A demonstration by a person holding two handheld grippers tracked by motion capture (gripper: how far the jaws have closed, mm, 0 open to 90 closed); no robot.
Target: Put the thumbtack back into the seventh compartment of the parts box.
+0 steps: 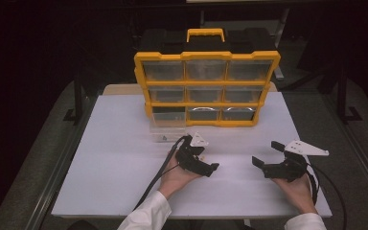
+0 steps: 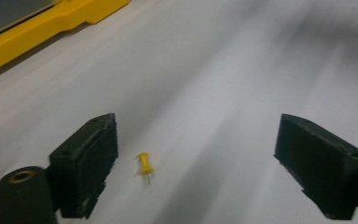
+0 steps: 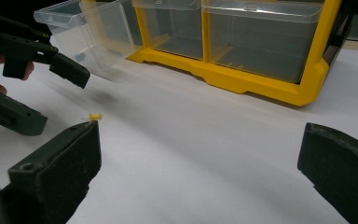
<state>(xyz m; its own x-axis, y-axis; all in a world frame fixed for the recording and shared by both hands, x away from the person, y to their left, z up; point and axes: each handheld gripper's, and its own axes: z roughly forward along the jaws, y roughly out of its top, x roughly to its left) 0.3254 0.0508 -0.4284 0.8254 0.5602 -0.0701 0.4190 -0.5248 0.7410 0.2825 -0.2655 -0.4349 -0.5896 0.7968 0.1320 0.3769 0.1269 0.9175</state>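
A small yellow push pin [image 2: 144,167] lies on the white table top [image 1: 115,158]; the right gripper view also catches the push pin [image 3: 94,116]. My left gripper [image 2: 196,140] is low over the table with its jaws open. The pin lies between them, nearer the left jaw, and neither pad touches it. In the high view my left gripper [image 1: 206,162] sits in front of the organizer's lower left. My right gripper [image 1: 267,153] rests to its right, open with nothing between its jaws [image 3: 200,154]. From there my left gripper [image 3: 51,95] shows at the left edge.
A yellow organizer [image 1: 206,56] with clear drawers stands upright at the back of the table. Its bottom-left clear drawer [image 1: 166,130] is pulled out onto the table, also seen as the clear drawer [image 3: 74,28]. A black case stands behind the organizer.
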